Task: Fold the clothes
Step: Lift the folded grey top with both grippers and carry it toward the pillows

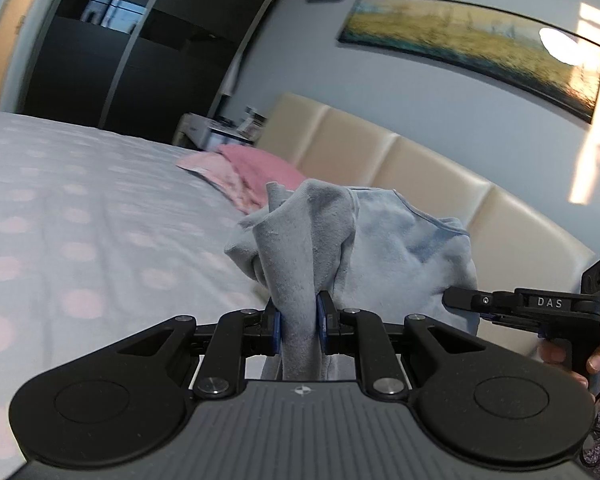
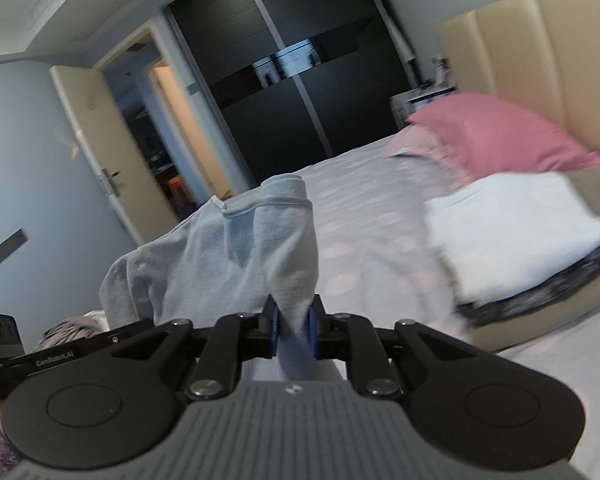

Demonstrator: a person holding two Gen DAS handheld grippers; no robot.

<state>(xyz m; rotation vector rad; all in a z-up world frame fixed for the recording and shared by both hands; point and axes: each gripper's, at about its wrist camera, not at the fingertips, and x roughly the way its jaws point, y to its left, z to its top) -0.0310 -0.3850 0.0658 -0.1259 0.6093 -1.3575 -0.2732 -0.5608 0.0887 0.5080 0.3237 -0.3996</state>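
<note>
Left gripper (image 1: 299,330): jaws drawn narrow, pinching a bunched fold of the pale blue garment (image 1: 380,248). Cloth rises straight ahead of its fingertips and spills off to its right, toward the other tool. Bedspread (image 1: 80,220) stretches away to its left; a pink pillow (image 1: 256,168) lies ahead, beyond the cloth.

Garment hangs lifted between the two tools, above the bed, crumpled, hem edges visible, no clean fold line that I can make out.

Judgement: the hold is a two-point carry. To do it well, the pinched points want drawing apart until the cloth hangs flat, both grips at matched height, so it can be laid without creases. Bunched cloth in the left grip may hide which edge is held.

Right gripper (image 2: 294,330): jaws also narrow, clamped on a corner of the same garment, which drapes ahead and to its left. A folded white stack (image 2: 512,232) sits ahead to its right. The hand (image 1: 572,360) grips the pistol handle, tool held level and pointing across toward the left one.
</note>
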